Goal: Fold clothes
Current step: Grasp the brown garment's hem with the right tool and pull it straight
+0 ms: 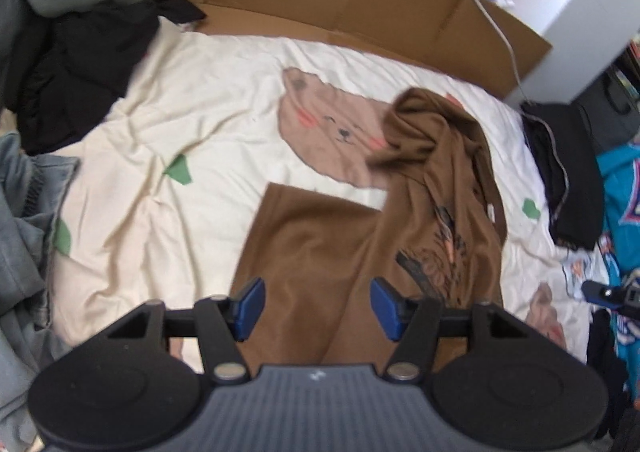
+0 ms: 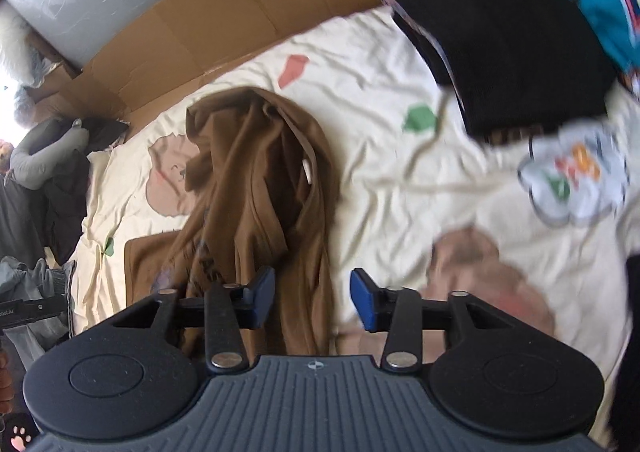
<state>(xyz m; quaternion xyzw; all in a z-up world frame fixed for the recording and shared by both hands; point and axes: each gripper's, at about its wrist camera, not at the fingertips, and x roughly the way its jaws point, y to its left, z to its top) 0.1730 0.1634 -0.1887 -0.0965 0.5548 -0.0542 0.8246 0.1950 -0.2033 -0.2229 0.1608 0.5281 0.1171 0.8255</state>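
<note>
Our left gripper (image 1: 318, 306) has blue fingertip pads (image 1: 252, 302) on black fingers, black linkage arms with silver round pivot screws, two round black discs and a ribbed grey body bearing a small white mark. Our right gripper (image 2: 312, 302) looks the same, with blue pads (image 2: 364, 304) and silver screws.

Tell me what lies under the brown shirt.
The brown shirt lies on a cream bedspread, partly covering its printed bear face. Whatever else is beneath is hidden.
</note>
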